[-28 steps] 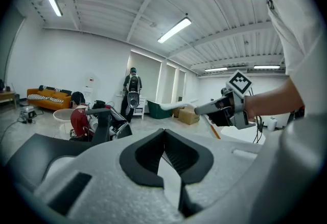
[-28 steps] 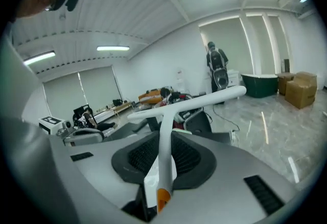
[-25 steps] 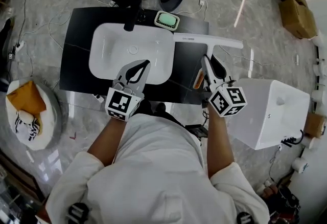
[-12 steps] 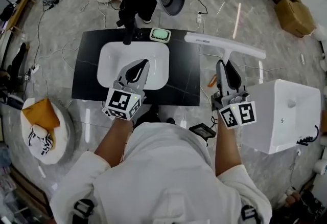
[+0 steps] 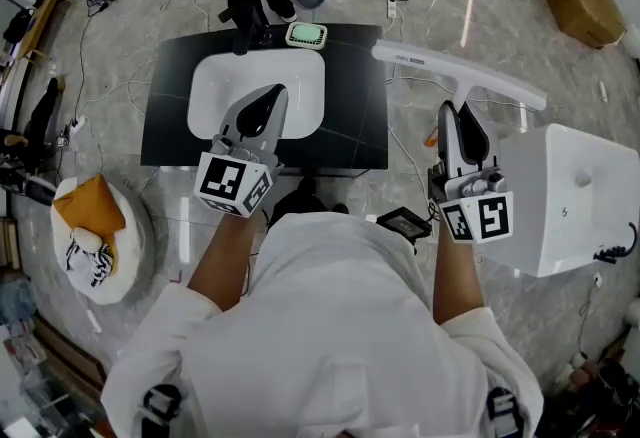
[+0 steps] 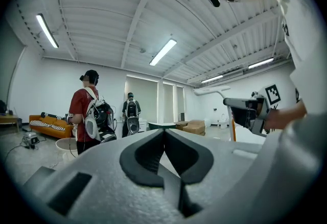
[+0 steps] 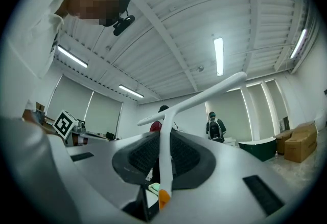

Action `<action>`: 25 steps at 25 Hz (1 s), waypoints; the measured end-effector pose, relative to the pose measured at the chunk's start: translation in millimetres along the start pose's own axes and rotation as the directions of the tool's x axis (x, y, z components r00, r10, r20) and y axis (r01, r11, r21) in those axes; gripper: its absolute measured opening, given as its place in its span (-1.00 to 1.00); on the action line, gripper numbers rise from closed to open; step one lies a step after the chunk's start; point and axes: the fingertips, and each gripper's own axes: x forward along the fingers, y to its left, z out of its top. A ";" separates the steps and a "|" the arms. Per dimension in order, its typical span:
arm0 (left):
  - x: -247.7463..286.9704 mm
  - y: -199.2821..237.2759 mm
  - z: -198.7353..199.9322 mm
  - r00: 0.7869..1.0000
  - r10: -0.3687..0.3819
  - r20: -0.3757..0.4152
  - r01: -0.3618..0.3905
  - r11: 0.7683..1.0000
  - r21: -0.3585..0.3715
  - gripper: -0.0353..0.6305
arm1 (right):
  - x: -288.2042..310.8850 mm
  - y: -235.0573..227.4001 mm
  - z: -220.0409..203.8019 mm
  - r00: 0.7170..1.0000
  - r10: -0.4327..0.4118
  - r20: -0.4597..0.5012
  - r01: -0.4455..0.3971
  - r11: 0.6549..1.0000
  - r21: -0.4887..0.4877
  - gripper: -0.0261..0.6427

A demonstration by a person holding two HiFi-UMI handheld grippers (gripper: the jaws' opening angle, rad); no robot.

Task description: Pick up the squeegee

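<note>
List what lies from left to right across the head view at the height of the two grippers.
Orange cloth → left gripper → right gripper, gripping the squeegee → white box.

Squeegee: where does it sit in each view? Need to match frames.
Head view: squeegee right of centre, white blade slanting, handle in the right tool.
Left gripper view: far right, blade above the right tool.
Right gripper view: dead centre, handle between the jaws, blade crossing above.
Shared landmark: the right tool gripping the handle.
</note>
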 end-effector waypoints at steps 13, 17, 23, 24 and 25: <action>3.9 -32.5 -4.5 0.999 -0.040 -0.020 0.040 0.999 -0.019 -0.85 | -19.4 -3.5 -27.1 0.998 0.020 -0.065 -0.018 0.999 0.037 -0.72; 6.4 -35.4 -6.4 0.998 -0.054 -0.023 0.053 0.998 -0.029 -0.85 | -19.3 -2.5 -35.4 0.997 0.017 -0.080 -0.013 0.999 0.052 -0.73; 4.5 -32.9 -13.7 0.998 -0.054 -0.032 0.052 0.997 -0.057 -0.85 | -17.4 -2.2 -44.5 0.995 0.004 -0.098 0.003 0.998 0.069 -0.73; 3.6 -32.0 -15.0 0.998 -0.054 -0.033 0.052 0.997 -0.065 -0.84 | -16.6 -1.6 -45.9 0.995 0.003 -0.101 0.004 0.997 0.072 -0.73; 2.7 -31.0 -16.2 0.998 -0.055 -0.034 0.052 0.996 -0.072 -0.84 | -15.7 -0.9 -46.9 0.995 0.003 -0.103 0.005 0.997 0.076 -0.73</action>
